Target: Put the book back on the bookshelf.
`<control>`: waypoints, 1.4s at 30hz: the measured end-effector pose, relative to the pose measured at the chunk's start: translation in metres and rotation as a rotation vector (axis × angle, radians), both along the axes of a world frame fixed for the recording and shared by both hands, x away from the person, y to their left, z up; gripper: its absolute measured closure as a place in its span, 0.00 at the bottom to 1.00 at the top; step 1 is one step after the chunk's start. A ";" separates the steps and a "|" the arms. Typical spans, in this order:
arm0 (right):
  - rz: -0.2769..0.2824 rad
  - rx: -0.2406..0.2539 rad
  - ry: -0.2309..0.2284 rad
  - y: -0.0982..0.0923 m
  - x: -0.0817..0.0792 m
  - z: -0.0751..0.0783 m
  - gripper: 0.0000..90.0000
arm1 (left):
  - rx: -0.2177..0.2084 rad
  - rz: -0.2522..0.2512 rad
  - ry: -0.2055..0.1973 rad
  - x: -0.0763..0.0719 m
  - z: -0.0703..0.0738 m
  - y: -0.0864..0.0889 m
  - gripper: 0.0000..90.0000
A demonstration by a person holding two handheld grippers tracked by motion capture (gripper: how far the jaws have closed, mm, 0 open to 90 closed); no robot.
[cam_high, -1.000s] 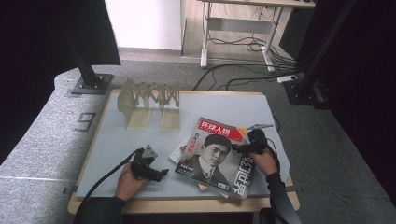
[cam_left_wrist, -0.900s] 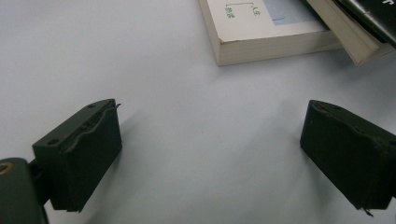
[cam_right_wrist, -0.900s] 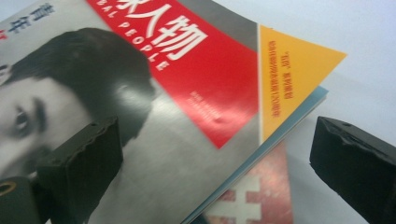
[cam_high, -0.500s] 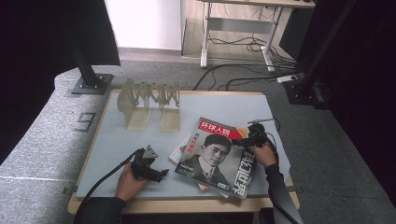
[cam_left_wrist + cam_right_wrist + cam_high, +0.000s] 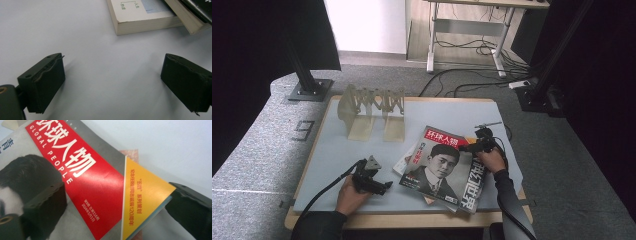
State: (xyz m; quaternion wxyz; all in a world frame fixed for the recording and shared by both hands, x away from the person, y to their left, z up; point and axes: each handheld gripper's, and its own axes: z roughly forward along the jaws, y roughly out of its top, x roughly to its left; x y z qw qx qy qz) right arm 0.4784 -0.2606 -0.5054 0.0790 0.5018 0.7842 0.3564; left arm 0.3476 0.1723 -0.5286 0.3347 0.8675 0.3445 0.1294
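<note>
Right gripper [image 5: 470, 147]: we see its jaws apart and just closing a little, one above the magazine [image 5: 444, 167] cover, one past its orange corner.
Left gripper [image 5: 382, 187]: jaws wide apart over bare table [image 5: 337, 150], lower left.
Magazine: lower centre-right, atop books [image 5: 140, 15].

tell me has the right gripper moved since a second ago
Yes. In the high view the right gripper has slid left along the magazine, away from the table's right edge.

red-and-yellow magazine [image 5: 444, 162], pale grey table [image 5: 447, 112]
</note>
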 end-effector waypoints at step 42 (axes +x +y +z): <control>0.041 -0.052 -0.267 0.009 -0.036 0.066 0.96 | 0.004 0.000 -0.005 -0.001 0.000 -0.001 0.06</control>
